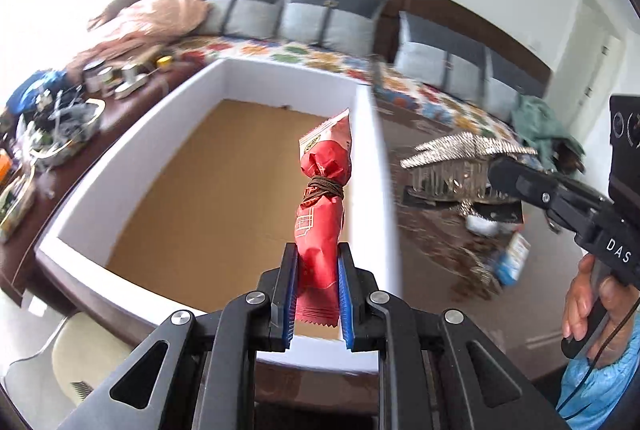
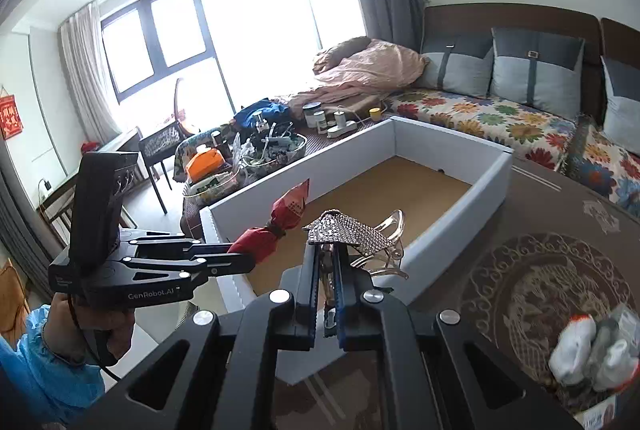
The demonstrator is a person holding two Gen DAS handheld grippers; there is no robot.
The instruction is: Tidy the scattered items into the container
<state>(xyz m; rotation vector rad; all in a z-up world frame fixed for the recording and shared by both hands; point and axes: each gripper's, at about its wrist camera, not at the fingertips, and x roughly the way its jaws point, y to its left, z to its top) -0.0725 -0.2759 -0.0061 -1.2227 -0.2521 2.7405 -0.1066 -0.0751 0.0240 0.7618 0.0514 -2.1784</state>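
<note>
- While both grippers hang over the white box point(image 1: 366, 158), each carries an item.
- Left gripper point(image 1: 317, 282): jaws clenched on a red packet point(image 1: 322, 214) tied at the waist with brown cord; packet stands up over the box's brown floor, near its right wall.
- Right gripper point(image 2: 329, 284): jaws clamped tight on a rhinestone hair clip point(image 2: 348, 232), held above the box's near end.
- Box sits on the dark patterned worktop point(image 2: 560, 206).
- White socks point(image 2: 572, 348) lie on the worktop, well right of the box.
- A hand point(image 2: 86, 330) in a blue sleeve grips the left handle.
</note>
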